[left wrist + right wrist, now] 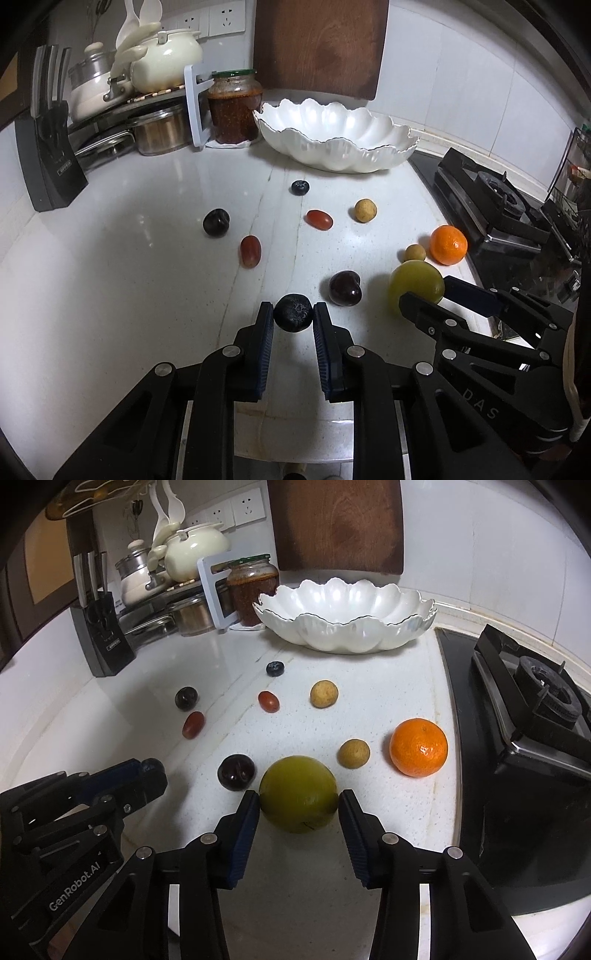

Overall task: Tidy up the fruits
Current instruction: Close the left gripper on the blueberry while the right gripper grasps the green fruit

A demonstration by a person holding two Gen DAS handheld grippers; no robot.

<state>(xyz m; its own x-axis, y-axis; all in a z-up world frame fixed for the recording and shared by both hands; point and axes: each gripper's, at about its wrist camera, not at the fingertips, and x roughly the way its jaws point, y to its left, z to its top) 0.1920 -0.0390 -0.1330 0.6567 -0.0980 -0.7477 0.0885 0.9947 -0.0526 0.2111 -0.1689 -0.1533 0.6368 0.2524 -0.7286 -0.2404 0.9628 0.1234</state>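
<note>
Sitting between the left hand-held gripper's pads, a dark blueberry is pinched.

White counter, scattered fruits, bowl

Right gripper clamping green fruit on white counter, tangerine nearby, scalloped bowl behind

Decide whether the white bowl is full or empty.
Empty: the white bowl shows only bare glossy inside, while every fruit lies out on the counter.
</note>
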